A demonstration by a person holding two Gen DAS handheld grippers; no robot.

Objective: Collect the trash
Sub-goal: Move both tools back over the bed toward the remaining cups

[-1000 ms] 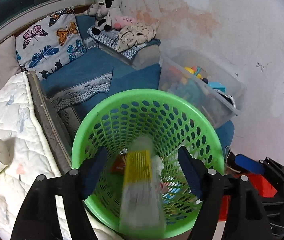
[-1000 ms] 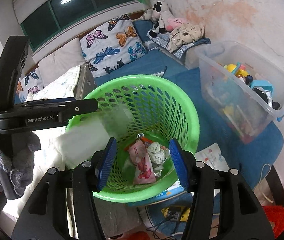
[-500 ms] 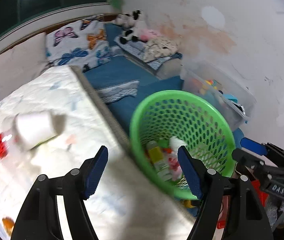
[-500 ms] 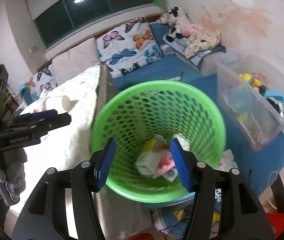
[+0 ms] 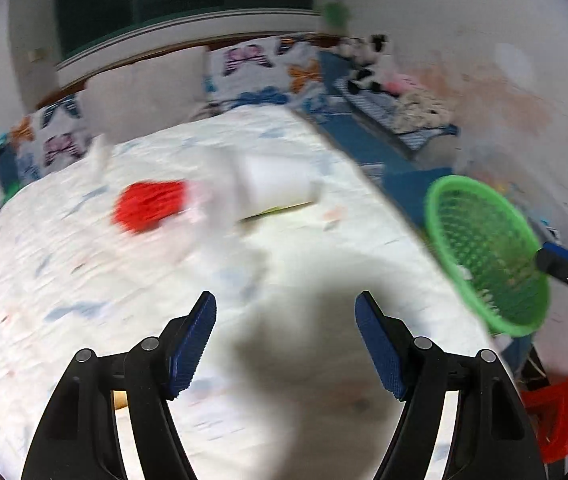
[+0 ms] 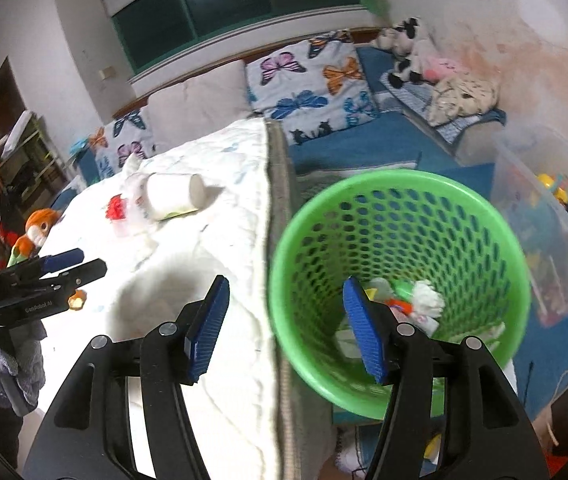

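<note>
Left wrist view: left gripper (image 5: 285,340) is held apart and empty over the mattress (image 5: 84,280). Remaining trash, a white cup (image 6: 176,196) and red-topped piece (image 6: 116,208), lies ahead. Right gripper (image 6: 286,328) is empty, straddling the green basket (image 6: 400,184) rim. Next, probably: cup approached and clamped.

Bare mattress (image 6: 220,248) lies open; the green basket (image 6: 400,184) crowds its edge

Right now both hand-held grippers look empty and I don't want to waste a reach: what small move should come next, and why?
Probably ease the left hand-held gripper forward toward the white paper cup lying on its side on the white quilted mattress. Its jaws are open with nothing between them, and the green perforated plastic basket already holds scraps.
</note>
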